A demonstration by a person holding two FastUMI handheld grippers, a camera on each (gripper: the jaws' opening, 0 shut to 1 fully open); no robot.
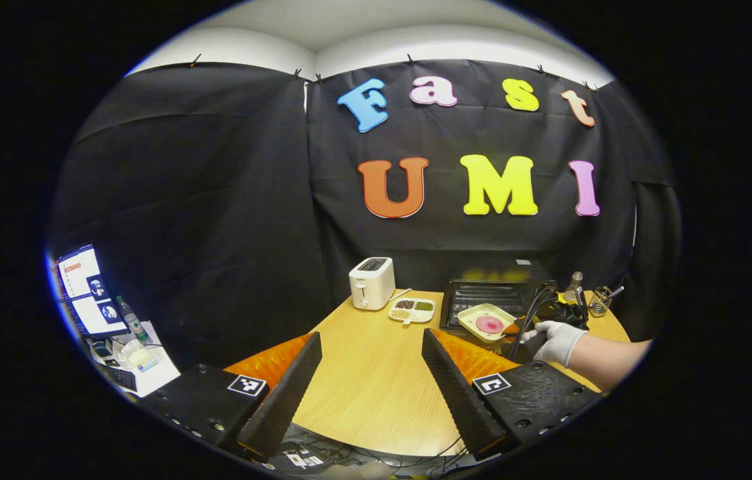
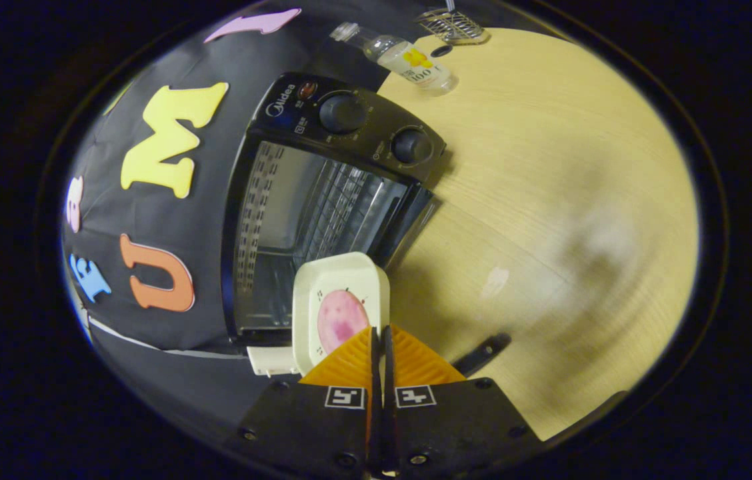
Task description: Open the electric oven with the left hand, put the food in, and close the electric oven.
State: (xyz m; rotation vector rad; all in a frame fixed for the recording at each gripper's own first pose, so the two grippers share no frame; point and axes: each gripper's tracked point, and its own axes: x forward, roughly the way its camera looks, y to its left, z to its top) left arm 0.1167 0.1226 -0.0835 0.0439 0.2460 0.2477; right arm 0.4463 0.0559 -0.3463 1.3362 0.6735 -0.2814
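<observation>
While right gripper (image 2: 379, 333) pinches it, plate (image 2: 323, 287) points lengthwise into oven (image 2: 349, 120)

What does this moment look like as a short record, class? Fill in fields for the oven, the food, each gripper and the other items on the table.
oven: black electric oven, door open, rack bare
food: pink slice on a cream plate, held at the oven mouth
right gripper: shut on the plate's edge
left gripper: open, holding nothing, above the wooden table
other items: white toaster, divided snack dish, small bottle
</observation>
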